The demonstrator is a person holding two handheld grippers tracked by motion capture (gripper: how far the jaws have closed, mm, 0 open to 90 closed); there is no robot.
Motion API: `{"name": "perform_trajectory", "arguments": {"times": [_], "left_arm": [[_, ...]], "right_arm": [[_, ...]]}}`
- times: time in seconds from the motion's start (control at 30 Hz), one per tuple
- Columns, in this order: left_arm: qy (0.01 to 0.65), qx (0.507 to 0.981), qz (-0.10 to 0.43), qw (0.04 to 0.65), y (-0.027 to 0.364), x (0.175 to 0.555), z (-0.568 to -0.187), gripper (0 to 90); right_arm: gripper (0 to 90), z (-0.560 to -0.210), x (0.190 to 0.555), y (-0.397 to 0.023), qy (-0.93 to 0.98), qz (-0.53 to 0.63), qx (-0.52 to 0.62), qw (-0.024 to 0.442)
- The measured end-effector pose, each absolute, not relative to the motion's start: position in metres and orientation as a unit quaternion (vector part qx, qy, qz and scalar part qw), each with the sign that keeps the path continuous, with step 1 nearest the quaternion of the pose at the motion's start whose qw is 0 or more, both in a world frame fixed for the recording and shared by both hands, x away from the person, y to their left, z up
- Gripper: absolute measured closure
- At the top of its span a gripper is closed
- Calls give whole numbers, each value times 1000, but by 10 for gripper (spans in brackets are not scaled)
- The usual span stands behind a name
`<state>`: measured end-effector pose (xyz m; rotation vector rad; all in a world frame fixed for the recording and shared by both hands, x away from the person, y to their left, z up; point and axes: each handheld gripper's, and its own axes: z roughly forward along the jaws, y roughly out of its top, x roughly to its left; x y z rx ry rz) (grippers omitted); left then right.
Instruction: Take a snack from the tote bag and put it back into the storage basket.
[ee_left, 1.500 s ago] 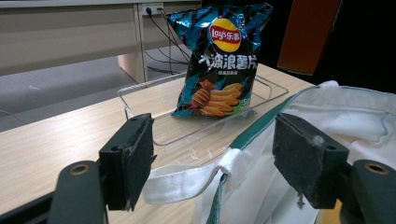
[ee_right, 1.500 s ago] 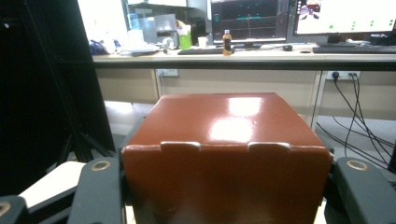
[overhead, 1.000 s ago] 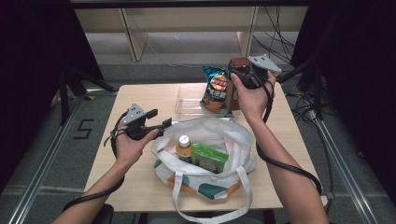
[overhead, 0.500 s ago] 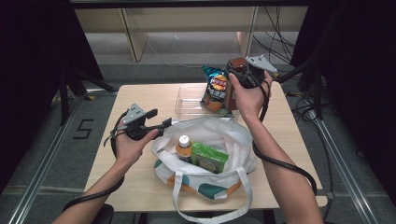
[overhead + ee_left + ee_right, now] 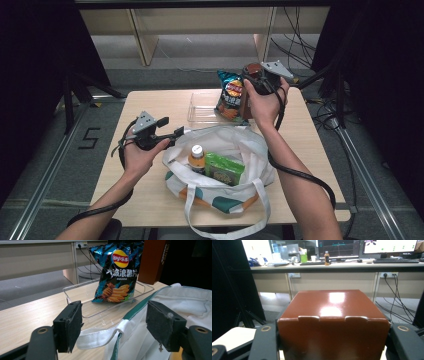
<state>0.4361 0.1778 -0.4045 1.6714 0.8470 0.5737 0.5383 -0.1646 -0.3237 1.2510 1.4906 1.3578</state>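
A white tote bag (image 5: 250,150) with teal and orange patches lies open on the wooden table (image 5: 150,200). In it stand an orange-capped bottle (image 5: 196,155) and a green packet (image 5: 223,169). My left gripper (image 5: 176,132) is at the bag's left rim, open, its pads (image 5: 68,325) on either side of the white strap (image 5: 100,336) without pressing it. At the back, my right gripper (image 5: 260,80) is shut on a glossy brown box (image 5: 332,315), held upright. A blue chips bag (image 5: 230,95) stands in a clear tray (image 5: 200,112) beside the brown box (image 5: 251,69).
The table's far edge runs just behind the clear tray (image 5: 75,290). Beyond it are low wooden shelves (image 5: 200,20), cables on the floor and dark stands at both sides. A desk with monitors (image 5: 352,262) faces the right gripper.
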Motion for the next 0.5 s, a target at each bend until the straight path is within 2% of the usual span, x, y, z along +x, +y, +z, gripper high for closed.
{"name": "perform_trajectory", "arguments": {"times": [0.5], "left_arm": [[356, 706, 241, 563, 178, 437, -406, 287]], "right_arm": [[381, -334, 546, -162, 577, 521, 498, 384]]}}
